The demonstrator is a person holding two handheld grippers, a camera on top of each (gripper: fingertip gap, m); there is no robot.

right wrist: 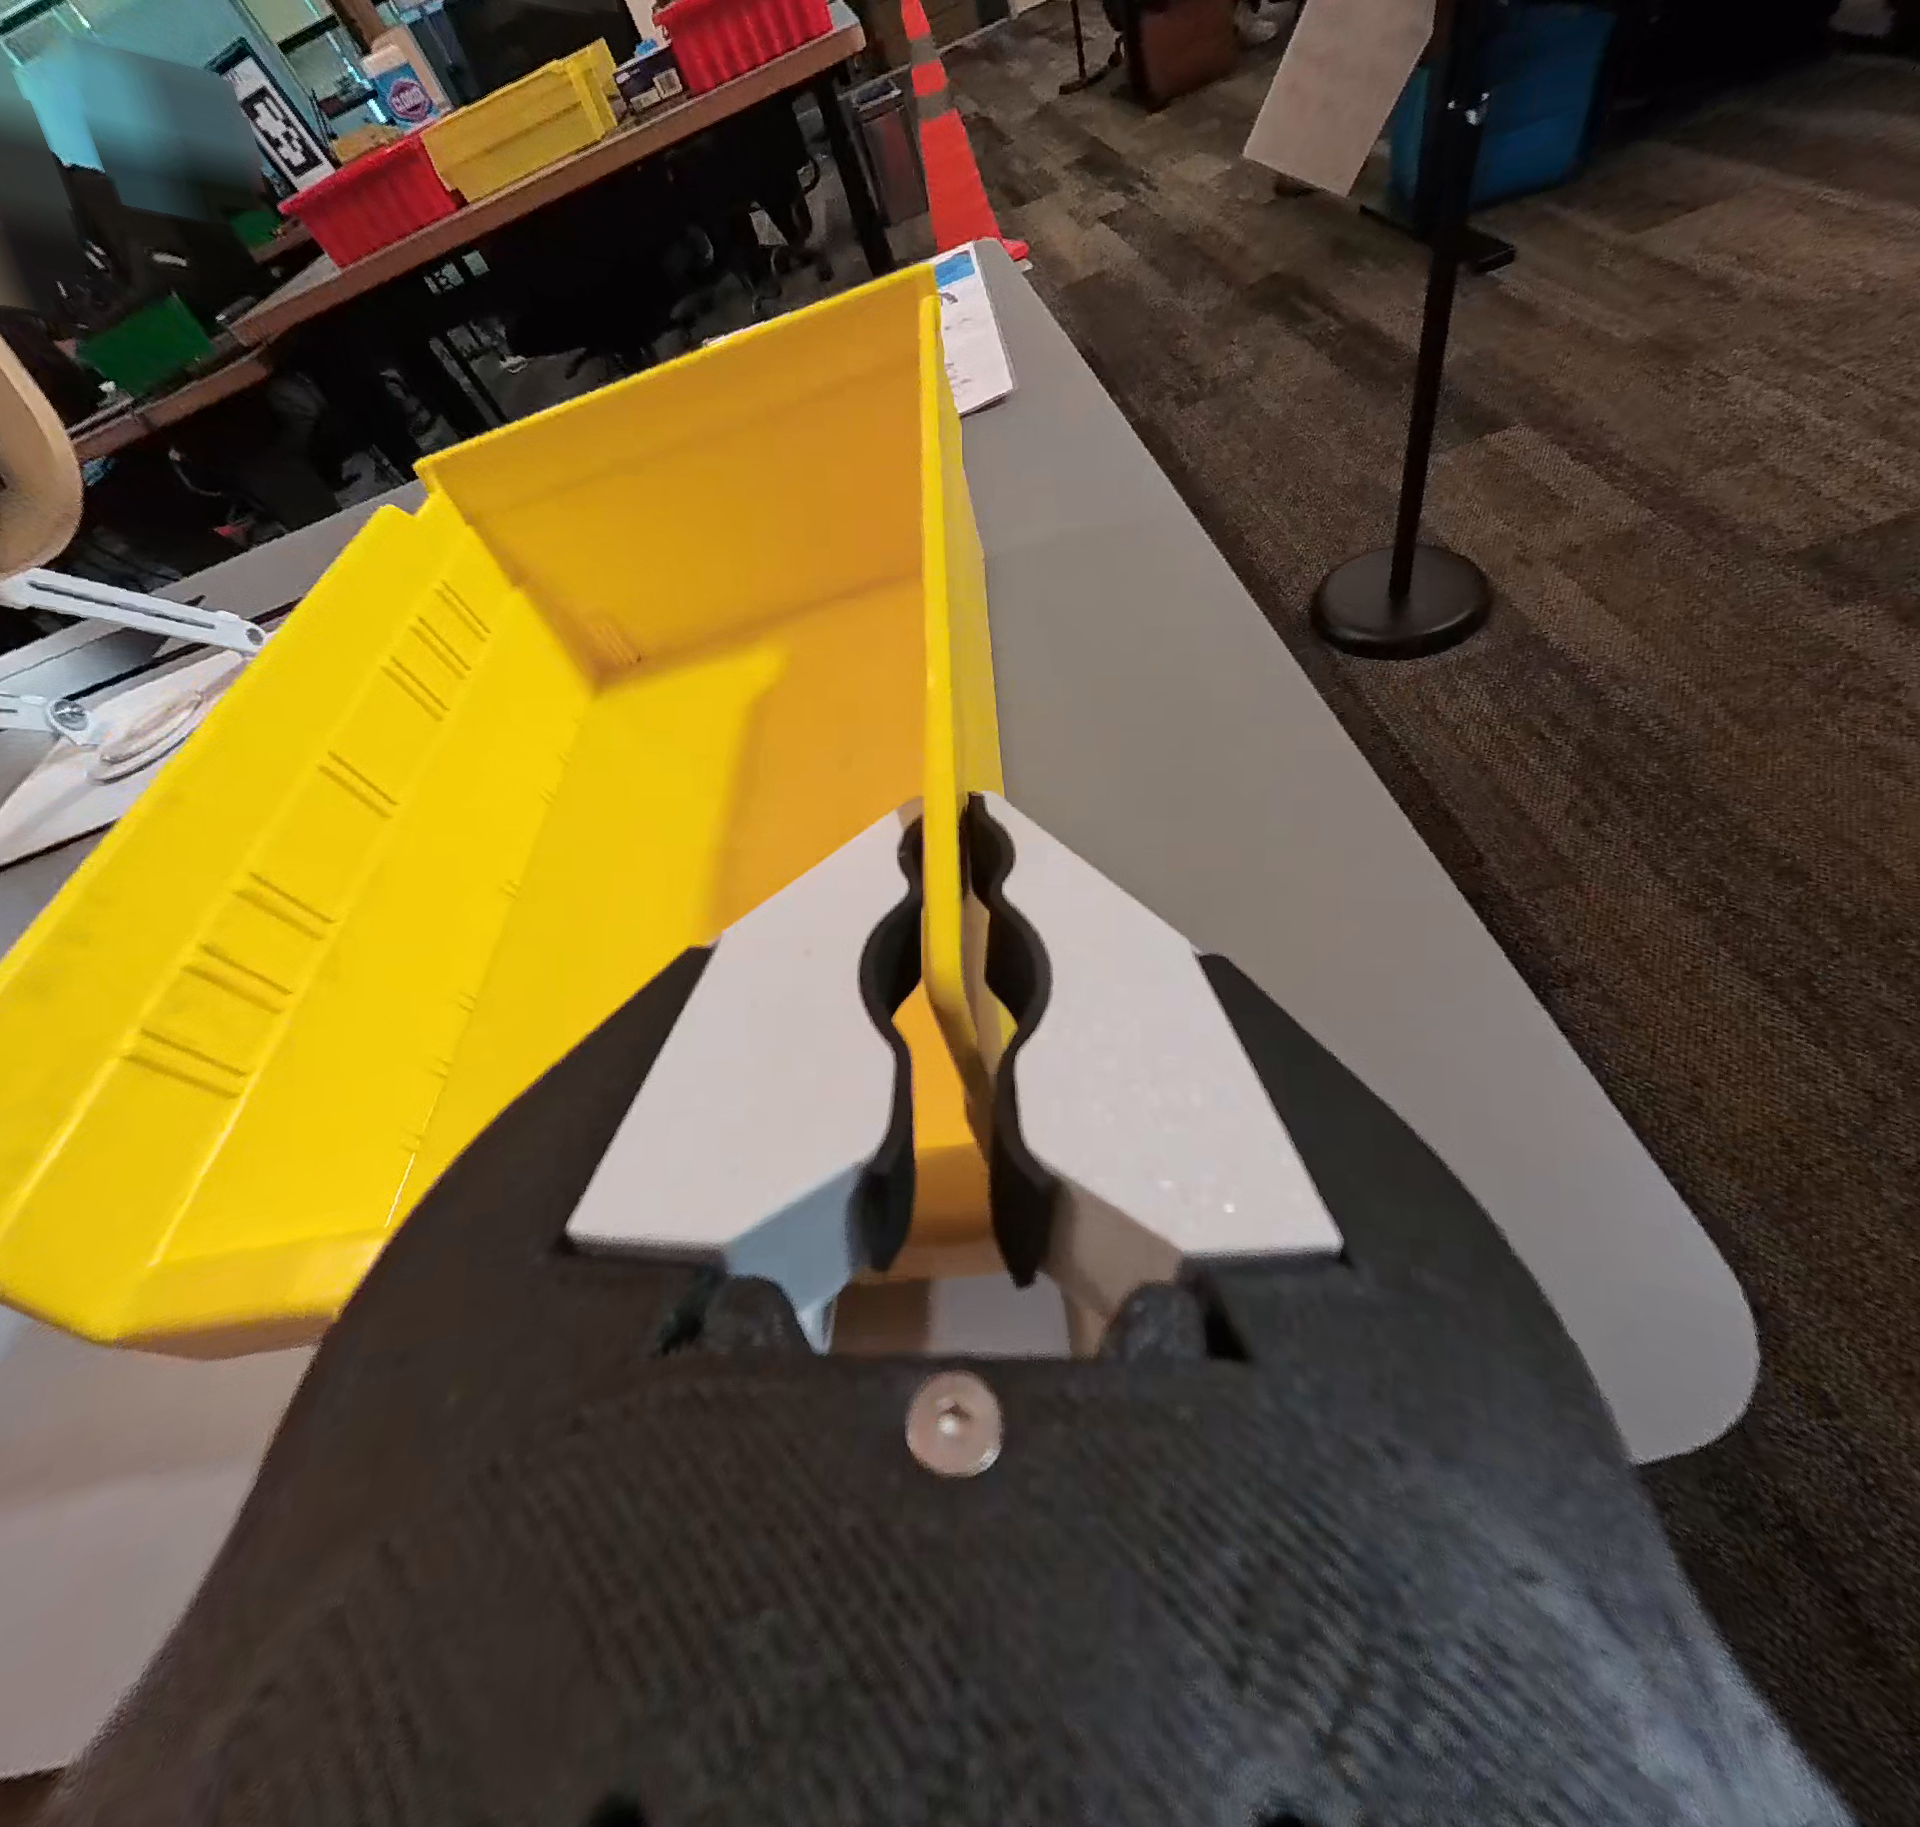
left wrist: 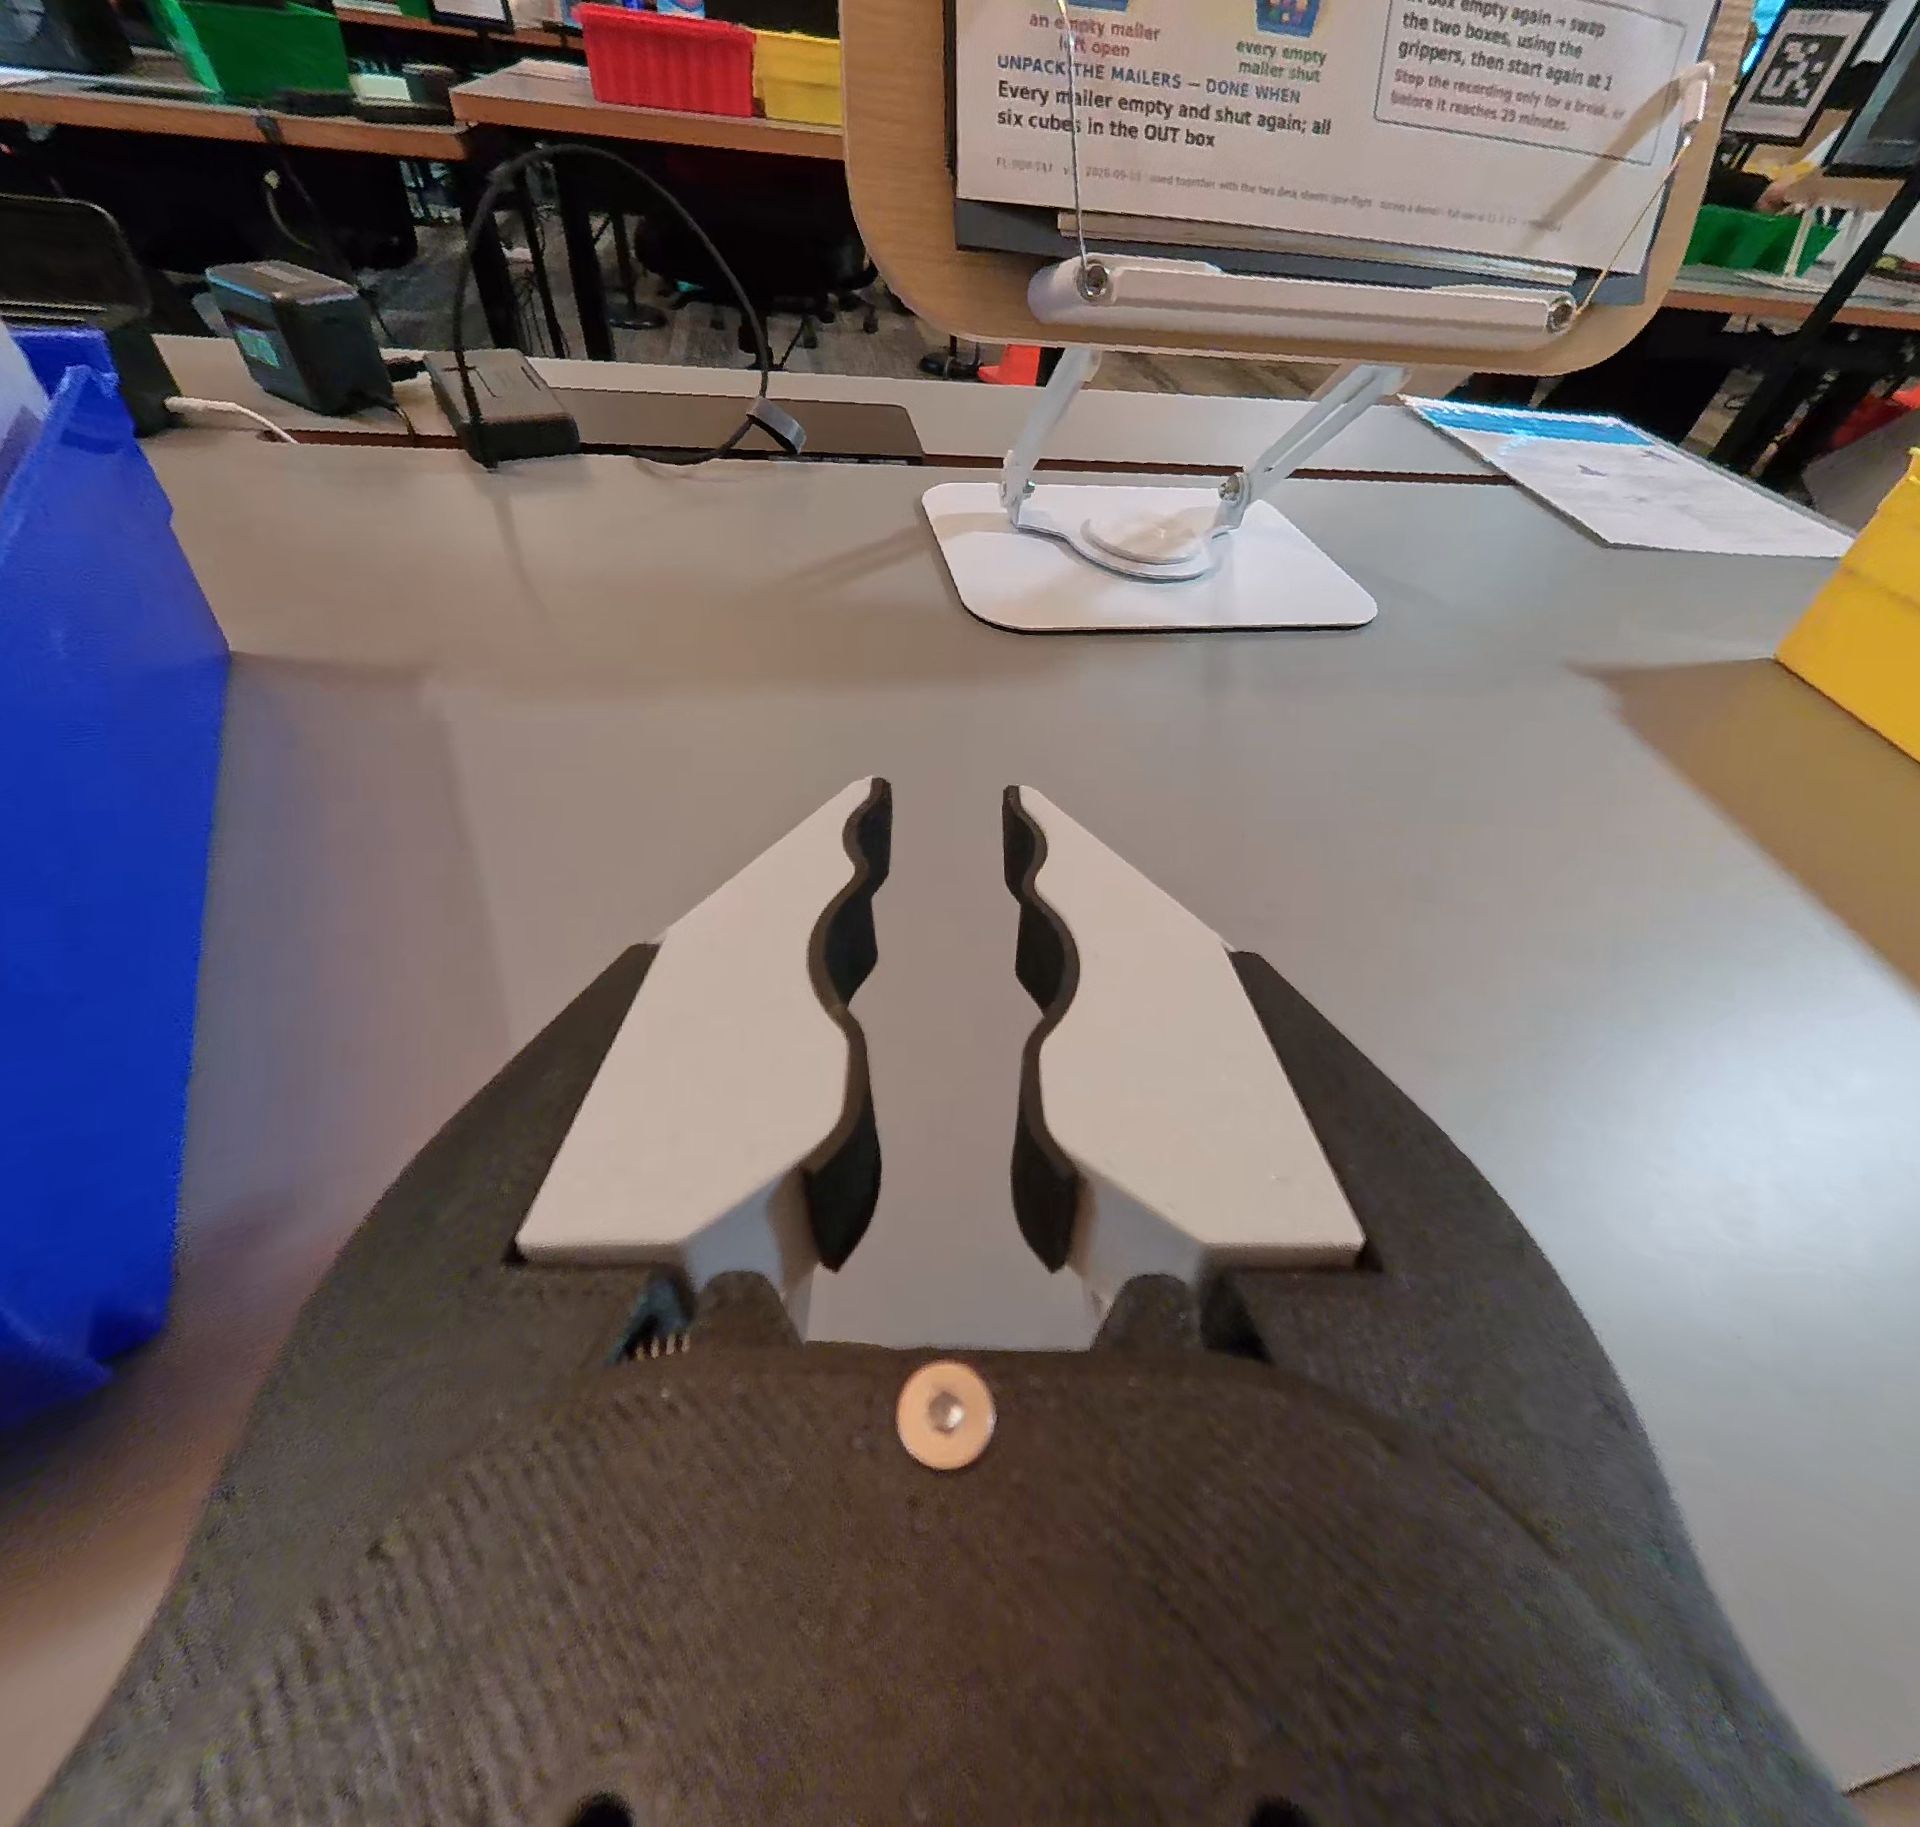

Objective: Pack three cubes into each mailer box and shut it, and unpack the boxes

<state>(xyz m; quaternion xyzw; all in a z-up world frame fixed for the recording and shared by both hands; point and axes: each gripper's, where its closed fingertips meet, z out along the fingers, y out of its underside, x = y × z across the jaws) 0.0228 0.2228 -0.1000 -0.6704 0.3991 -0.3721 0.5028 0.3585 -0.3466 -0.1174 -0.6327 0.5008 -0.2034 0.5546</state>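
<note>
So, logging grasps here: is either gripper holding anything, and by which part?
Right gripper clamps the yellow bin by its side wall; left gripper holds nothing.

A white document stand [left wrist: 1148, 572] holding a printed sheet [left wrist: 1340, 63] sits mid-desk, a black power adapter [left wrist: 499, 416] behind it to the left, an orange traffic cone [right wrist: 951, 146] on the carpet beyond.

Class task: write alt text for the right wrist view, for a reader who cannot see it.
The right gripper is shut on the right side wall of an empty yellow bin, one finger inside the wall and one outside. The bin sits near the right edge of a grey table, with carpet and a black stanchion beyond.
</note>
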